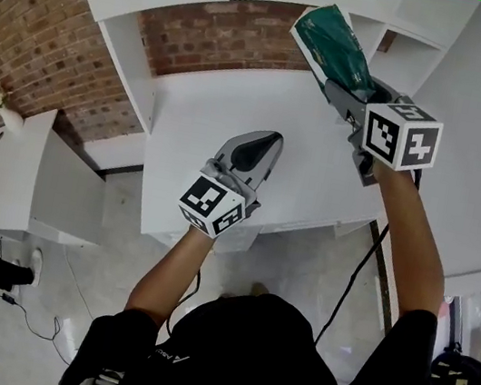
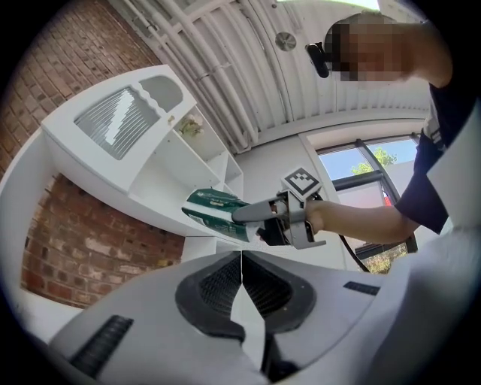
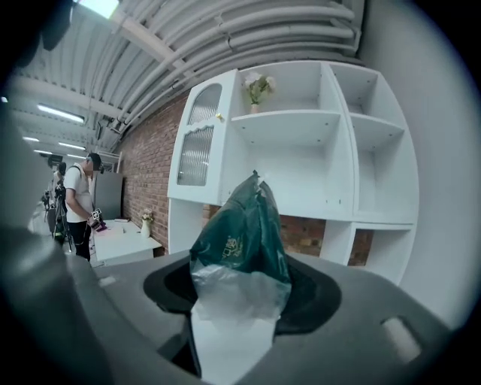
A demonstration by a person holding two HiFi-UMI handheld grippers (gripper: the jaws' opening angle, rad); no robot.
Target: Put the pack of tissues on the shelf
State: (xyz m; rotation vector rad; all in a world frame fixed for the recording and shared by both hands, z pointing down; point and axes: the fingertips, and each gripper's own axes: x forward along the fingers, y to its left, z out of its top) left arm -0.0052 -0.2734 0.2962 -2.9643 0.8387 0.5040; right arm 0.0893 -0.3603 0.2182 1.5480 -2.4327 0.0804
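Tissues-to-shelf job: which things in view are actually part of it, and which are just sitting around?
In the job:
- pack of tissues, clamped in the right gripper
- white shelf unit ahead of it

Just there:
- left gripper, shut and empty
- flower vase on the top shelf
- low white table
- person standing beside it
- brick wall

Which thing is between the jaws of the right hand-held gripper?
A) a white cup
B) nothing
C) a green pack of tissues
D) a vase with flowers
C: in the right gripper view, the right hand-held gripper is shut on the green pack of tissues, in front of the white shelf.
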